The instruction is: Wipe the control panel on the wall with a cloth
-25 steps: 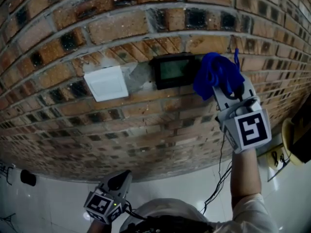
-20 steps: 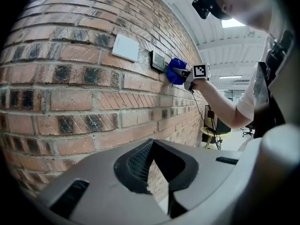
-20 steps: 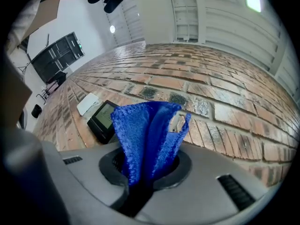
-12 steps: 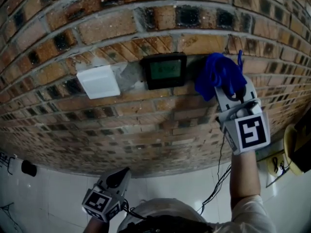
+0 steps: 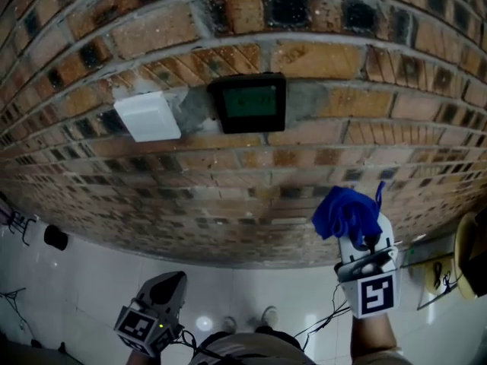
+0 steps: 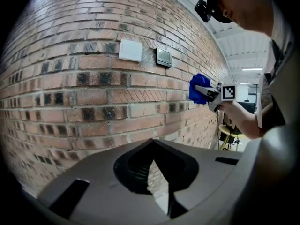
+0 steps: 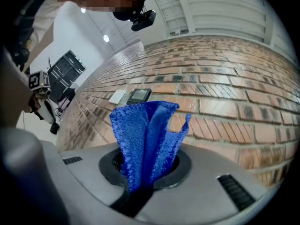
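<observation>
On brick wall point(image 5: 228, 181): control panel point(image 5: 247, 103) | right gripper point(image 5: 365, 242) clamps cloth point(image 5: 344, 211) | left gripper point(image 5: 172, 283) closed

A white blank plate point(image 5: 147, 116) is hanging slightly tilted, a grey mortar patch point(image 5: 192, 110) touching its right edge. Below, the glossy white floor point(image 5: 84, 280) is catching light (a small black object point(image 5: 55, 237) is lying far left).

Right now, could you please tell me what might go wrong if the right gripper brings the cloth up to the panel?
The blue cloth stands loosely out of the right gripper, so the rough brick wall may snag it. The hard jaws behind it might press on the screen of the control panel. A wide sweep could bump the white plate beside the panel.
</observation>
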